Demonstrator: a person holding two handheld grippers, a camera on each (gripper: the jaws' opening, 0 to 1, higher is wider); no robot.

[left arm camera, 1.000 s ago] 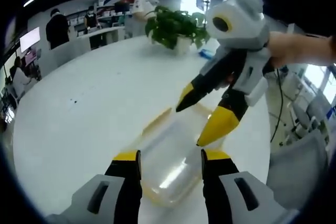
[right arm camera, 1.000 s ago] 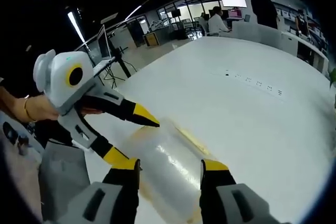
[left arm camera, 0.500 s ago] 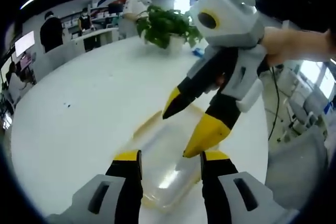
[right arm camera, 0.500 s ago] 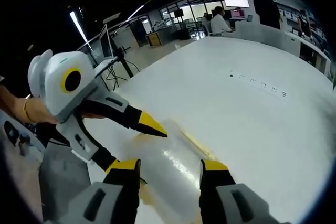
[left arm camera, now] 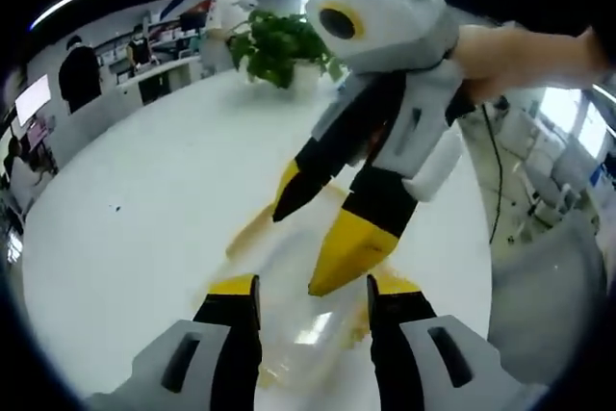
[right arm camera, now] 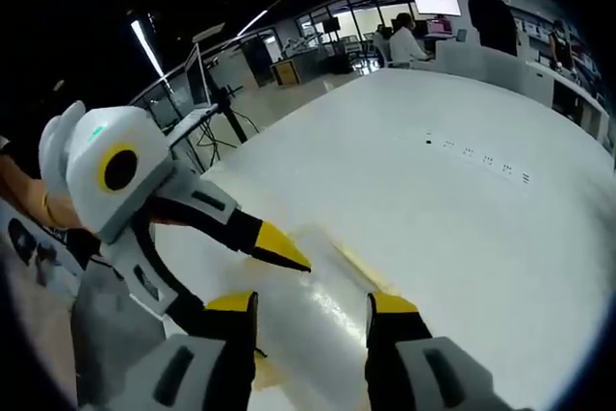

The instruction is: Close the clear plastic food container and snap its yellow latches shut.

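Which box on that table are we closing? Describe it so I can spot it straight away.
On the big white round table, look at the edge nearest the person, far from the potted plant. The clear plastic food container lies there between both grippers' yellow-tipped jaws. It is see-through, with a yellow latch along its side.

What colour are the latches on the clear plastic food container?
Yellow latches on the clear plastic food container, best in the right gripper view.
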